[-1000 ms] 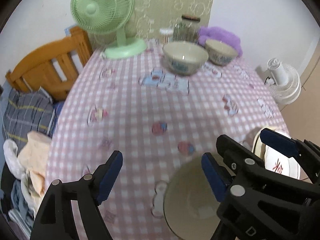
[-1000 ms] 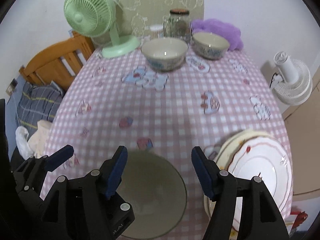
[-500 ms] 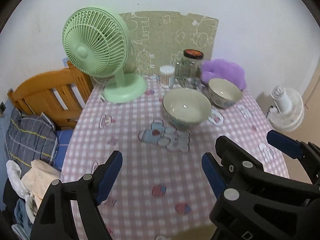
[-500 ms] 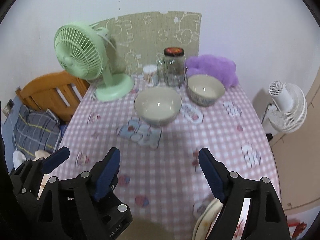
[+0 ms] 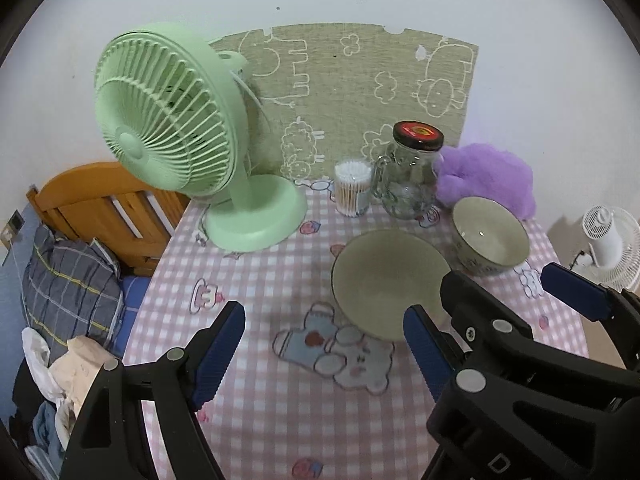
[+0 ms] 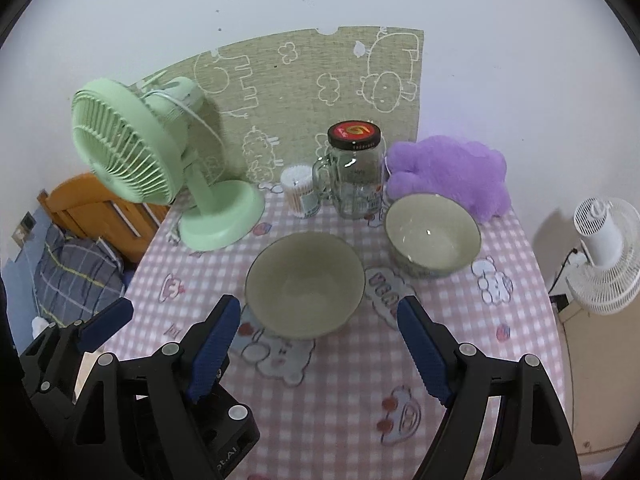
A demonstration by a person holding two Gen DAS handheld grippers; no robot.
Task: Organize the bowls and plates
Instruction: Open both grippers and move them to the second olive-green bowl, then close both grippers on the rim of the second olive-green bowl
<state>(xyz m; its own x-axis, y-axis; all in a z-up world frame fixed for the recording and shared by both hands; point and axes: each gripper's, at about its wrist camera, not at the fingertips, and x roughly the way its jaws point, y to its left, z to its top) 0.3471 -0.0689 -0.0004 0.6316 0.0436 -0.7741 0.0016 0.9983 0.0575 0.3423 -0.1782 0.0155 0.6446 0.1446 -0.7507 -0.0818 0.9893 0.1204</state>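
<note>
Two beige bowls stand on the pink checked tablecloth (image 5: 256, 280). The wide one (image 5: 384, 280) (image 6: 304, 284) is nearer, and the smaller patterned one (image 5: 490, 236) (image 6: 432, 236) sits behind it to the right. My left gripper (image 5: 324, 344) hangs open above the cloth, just left of the wide bowl, with nothing between its blue pads. My right gripper (image 6: 318, 340) is open and empty too, with the wide bowl's near rim right beyond its fingertips. The two grippers are side by side: the right one's pad (image 5: 572, 294) shows in the left wrist view, the left one's pad (image 6: 104, 324) in the right wrist view.
At the back of the table stand a green desk fan (image 5: 172, 128) (image 6: 132, 144), a cotton-swab tub (image 5: 352, 188), a red-lidded glass jar (image 6: 354, 172) and a purple plush (image 6: 448, 172). A wooden headboard (image 5: 104, 200) and bedding lie left. A white fan (image 6: 604, 248) stands off the table's right edge.
Both grippers have moved up the table toward the two far bowls. The near bowl and the stack of plates have dropped out of view. The right jaws stand slightly wider.
</note>
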